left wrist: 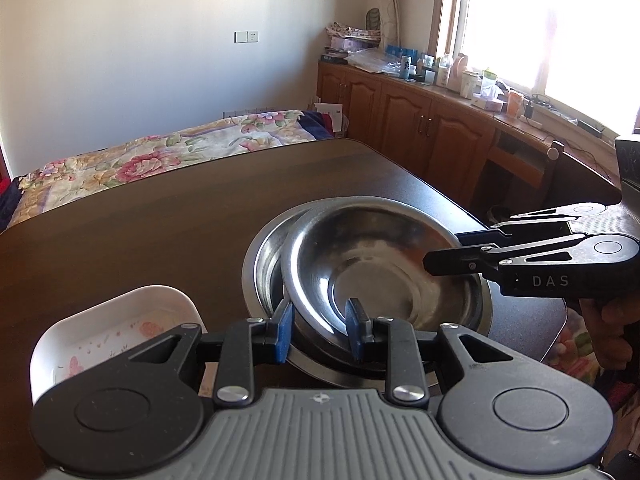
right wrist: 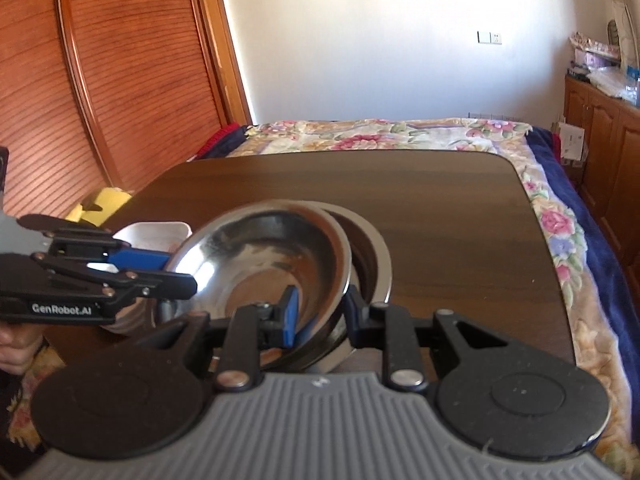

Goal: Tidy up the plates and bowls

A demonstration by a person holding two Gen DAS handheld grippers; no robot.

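Two steel bowls sit near the front of the dark wooden table (left wrist: 160,220). The upper steel bowl (left wrist: 372,256) (right wrist: 260,256) lies tilted inside the lower steel bowl (left wrist: 260,268) (right wrist: 378,256). At its near rim, my left gripper (left wrist: 319,330) is shut on the upper bowl, one blue pad on each side of the wall. The right gripper (left wrist: 442,260), coming in from the right, pinches the same bowl's opposite rim. In the right wrist view my right gripper (right wrist: 320,316) clamps that rim, and the left gripper (right wrist: 176,272) holds the bowl's left side.
A white rectangular dish (left wrist: 120,320) (right wrist: 160,232) with a pink flower print stands just left of the bowls. Behind the table is a bed with a floral cover (right wrist: 380,132). Wooden cabinets (left wrist: 400,112) line the right wall. A hand (left wrist: 616,320) holds the right gripper.
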